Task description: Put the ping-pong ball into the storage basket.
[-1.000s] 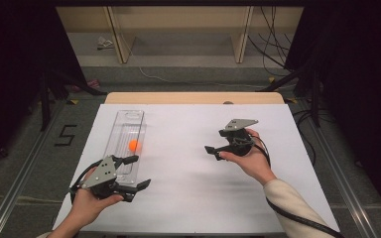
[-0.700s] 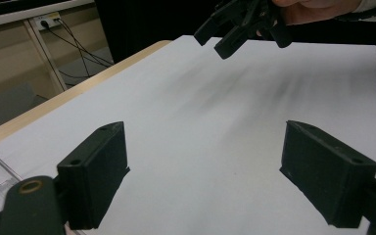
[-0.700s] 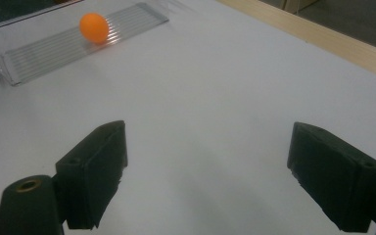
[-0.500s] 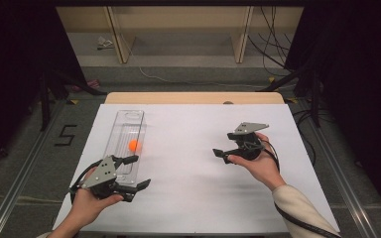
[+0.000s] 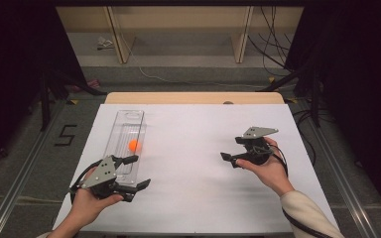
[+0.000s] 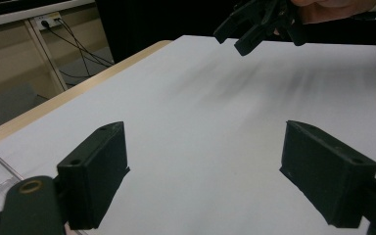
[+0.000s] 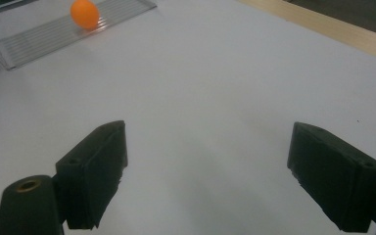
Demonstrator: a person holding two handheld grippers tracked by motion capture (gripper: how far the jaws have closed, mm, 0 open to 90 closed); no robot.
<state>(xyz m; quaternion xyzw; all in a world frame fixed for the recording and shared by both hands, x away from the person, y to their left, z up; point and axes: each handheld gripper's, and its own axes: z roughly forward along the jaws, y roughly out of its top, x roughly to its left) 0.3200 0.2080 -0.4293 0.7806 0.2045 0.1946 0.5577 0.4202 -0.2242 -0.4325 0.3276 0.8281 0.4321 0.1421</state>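
Orange round ball (image 5: pixel 134 145) in clear ribbed tray (image 5: pixel 129 120); left tool (image 5: pixel 135 172), right tool (image 5: pixel 231 149) wide, empty.

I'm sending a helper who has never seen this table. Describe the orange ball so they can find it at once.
Start at the white table and look to its left half, where a long clear tray runs away from the person. The orange ball lies in that tray, just beyond the left gripper. It is the one small, round, brightly coloured thing there.
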